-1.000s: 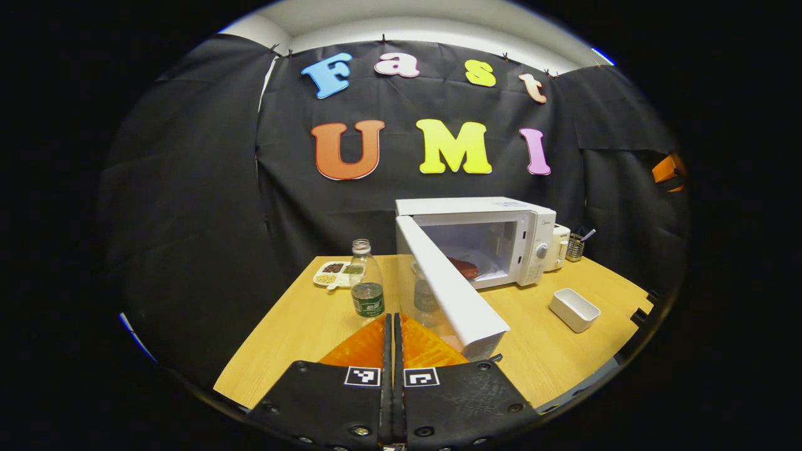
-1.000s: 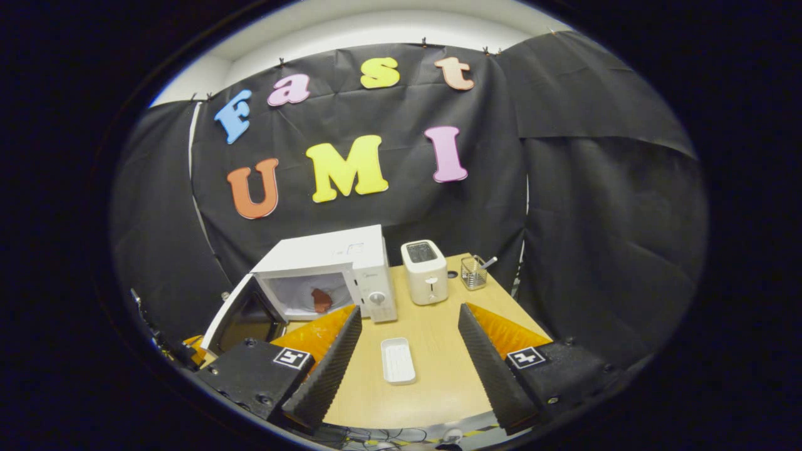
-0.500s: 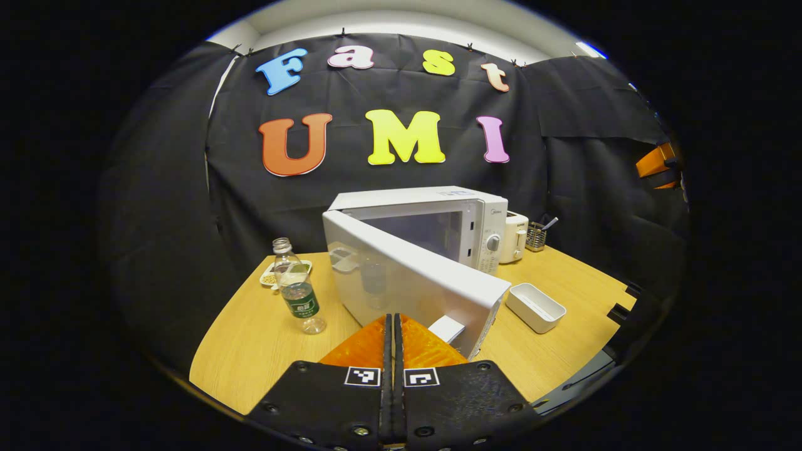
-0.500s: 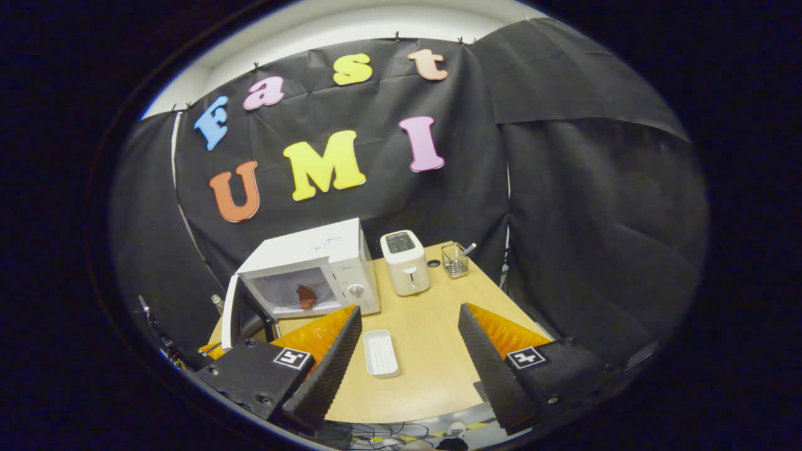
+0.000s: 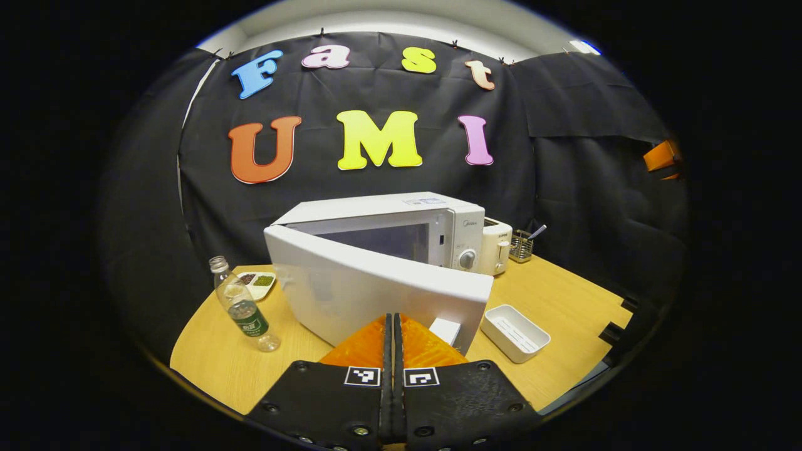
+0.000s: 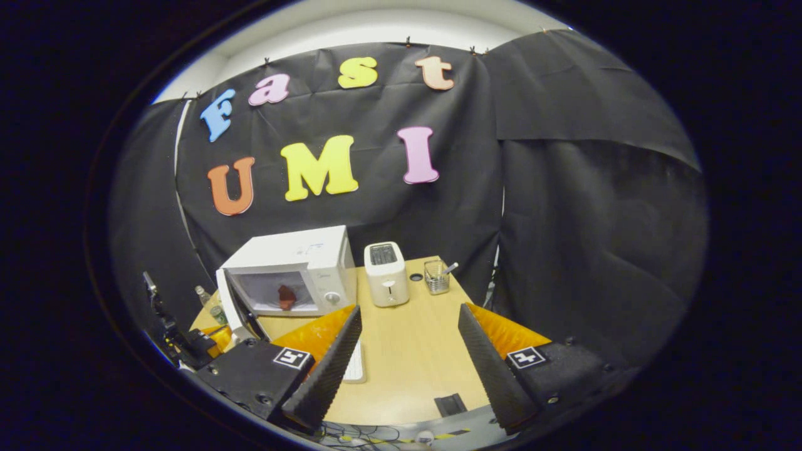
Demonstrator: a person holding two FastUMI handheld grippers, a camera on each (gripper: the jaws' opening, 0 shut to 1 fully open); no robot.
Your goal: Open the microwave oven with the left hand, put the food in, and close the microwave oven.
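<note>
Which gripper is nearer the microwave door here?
Left. The left gripper, jaws shut, is right up against the outside of the half-open microwave door. The right gripper, jaws open, hangs back over the table.

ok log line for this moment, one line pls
phase: closing door | left gripper: shut, behind microwave door | door: ajar | food: inside | right gripper: open, empty

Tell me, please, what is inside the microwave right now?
In the right gripper view a reddish piece of food lies inside the microwave. The half-closed door covers it in the left gripper view.
</note>
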